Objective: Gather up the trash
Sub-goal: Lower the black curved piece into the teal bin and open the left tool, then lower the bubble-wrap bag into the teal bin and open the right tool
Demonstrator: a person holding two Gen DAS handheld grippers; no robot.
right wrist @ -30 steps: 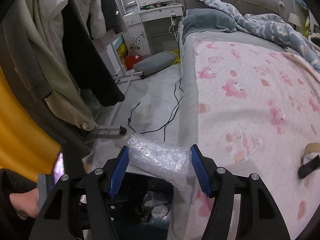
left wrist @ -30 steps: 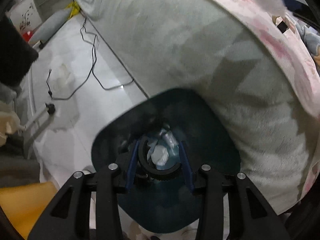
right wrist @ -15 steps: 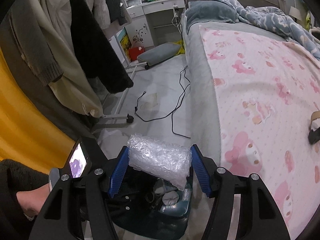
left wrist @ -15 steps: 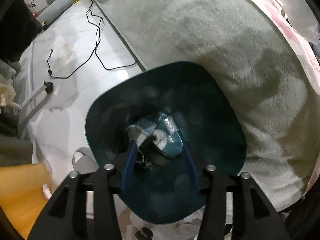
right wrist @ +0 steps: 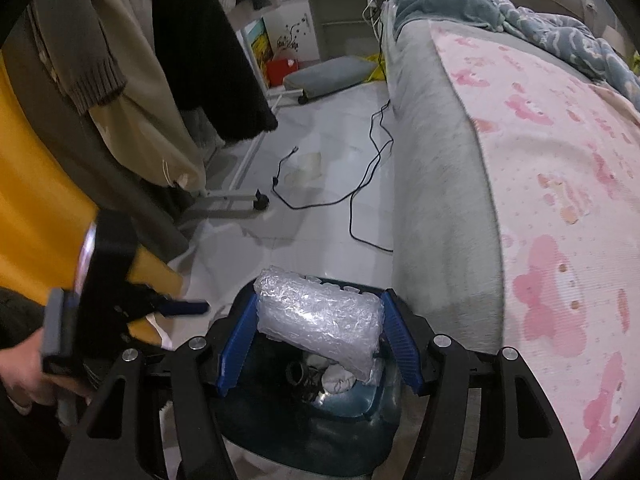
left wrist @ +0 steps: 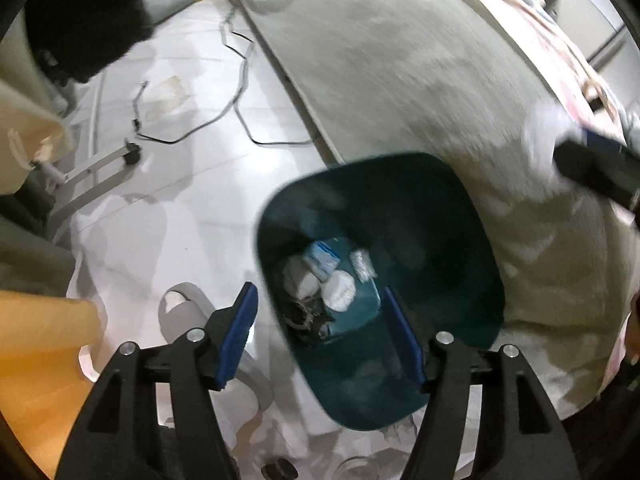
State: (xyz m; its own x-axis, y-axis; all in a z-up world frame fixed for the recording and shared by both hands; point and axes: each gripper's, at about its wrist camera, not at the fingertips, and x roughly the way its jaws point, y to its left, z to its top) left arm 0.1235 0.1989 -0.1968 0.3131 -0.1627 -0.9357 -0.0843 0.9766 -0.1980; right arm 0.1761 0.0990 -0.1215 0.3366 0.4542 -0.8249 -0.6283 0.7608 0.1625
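Two grippers hang over my dark bin [left wrist: 460, 216]. My right gripper [right wrist: 318, 340] pinches a bubble wrap roll [right wrist: 320, 320], hiding part of the bin's trash [left wrist: 324, 280]. My left gripper [left wrist: 320, 340] is opening, nothing between its jaws; motion blur smears the bed [left wrist: 400, 60].

No legible text, labels or nos.; any print on the trash too blurred to tell.

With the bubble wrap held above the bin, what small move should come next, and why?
Probably open the right gripper. Its jaws clamp the bubble wrap directly over the open teal bin, so it should drop in. The left gripper is empty, its jaws opening.
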